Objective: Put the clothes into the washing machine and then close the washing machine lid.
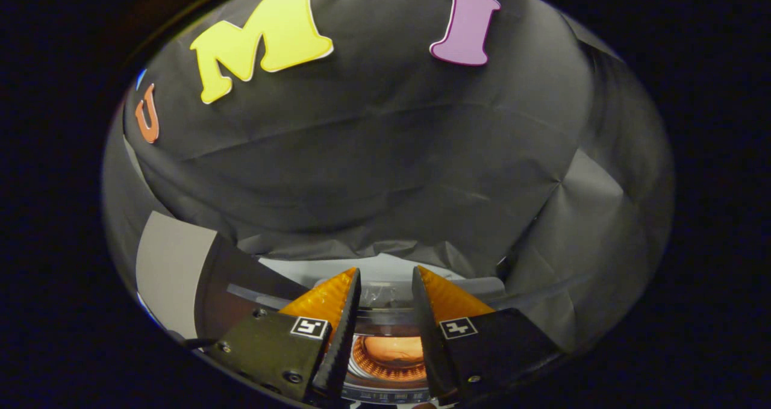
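Looking along our fingers, we see the washing machine [385, 279] low in the view, mostly hidden behind them. Its pale top surface shows as a curved band just beyond the fingertips, and a darker ring runs below that band. Between the fingers, lower down, we make out a round opening [390, 356] with a ribbed, perforated rim that glows orange, with something smooth and orange inside it; we cannot tell whether that is clothing or a reflection. The opening faces upward toward us, and we cannot make out a long axis for the machine from what shows.

Going left to right: at the far left a flat pale panel [171, 270] stands tilted beside a dark curved edge; we cannot tell whether it is the lid. Next comes the left finger [328, 300], then the gap with the drum opening, then the right finger [443, 300], and past it the dark cloth wall [373, 156] folds down to the right.

Our gripper [385, 273] hangs over the machine with its fingers spread apart, tips well separated and gripping nothing; nothing lies between them.
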Demonstrator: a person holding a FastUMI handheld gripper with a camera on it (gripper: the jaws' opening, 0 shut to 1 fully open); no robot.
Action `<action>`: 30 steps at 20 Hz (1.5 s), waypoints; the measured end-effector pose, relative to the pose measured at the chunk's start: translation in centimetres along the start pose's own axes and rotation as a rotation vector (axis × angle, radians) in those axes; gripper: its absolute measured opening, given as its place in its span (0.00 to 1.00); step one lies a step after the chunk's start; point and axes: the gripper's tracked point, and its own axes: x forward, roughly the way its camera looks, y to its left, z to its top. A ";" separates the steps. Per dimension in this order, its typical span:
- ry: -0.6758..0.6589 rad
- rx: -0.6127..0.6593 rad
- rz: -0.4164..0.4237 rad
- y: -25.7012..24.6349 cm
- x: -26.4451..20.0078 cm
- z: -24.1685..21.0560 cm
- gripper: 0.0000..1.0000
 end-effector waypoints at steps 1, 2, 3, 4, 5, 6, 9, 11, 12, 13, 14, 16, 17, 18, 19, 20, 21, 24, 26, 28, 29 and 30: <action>-0.001 0.000 -0.004 0.0 -0.2 -0.2 0.54; -0.005 -0.001 -0.009 0.0 -0.4 -0.4 0.54; -0.011 -0.003 -0.014 0.0 -0.6 -0.6 0.54; -0.017 -0.002 -0.019 -0.1 -0.8 -0.8 0.54; -0.019 -0.002 -0.023 -0.1 -1.1 -1.1 0.54; -0.019 0.002 -0.027 -0.1 -1.4 -1.5 0.54; -0.012 0.005 -0.031 0.0 -2.1 -2.6 0.54; -0.011 0.007 -0.032 -0.1 -2.5 -3.2 0.54; -0.012 0.009 -0.033 -0.1 -2.8 -3.6 0.54; -0.011 0.009 -0.035 -0.1 -3.0 -3.8 0.54; -0.011 0.011 -0.039 -0.1 -3.1 -4.2 0.54; -0.011 0.013 -0.046 -0.1 -3.4 -4.9 0.54; -0.011 0.014 -0.049 0.0 -3.6 -5.2 0.54; -0.013 0.016 -0.050 -0.1 -3.7 -5.6 0.54; -0.014 0.018 -0.052 -0.1 -4.0 -6.0 0.54; -0.014 0.019 -0.053 -0.1 -4.1 -6.5 0.54; -0.011 0.019 -0.055 -0.1 -4.3 -6.9 0.54; 0.007 0.021 -0.052 -0.1 -4.9 -8.8 0.54; 0.021 0.034 -0.044 -0.2 -5.2 -10.0 0.54; 0.043 0.064 -0.035 -0.3 -5.7 -11.7 0.54; 0.056 0.077 -0.033 -0.3 -5.9 -12.5 0.54; 0.065 0.086 -0.037 -0.4 -6.1 -13.4 0.55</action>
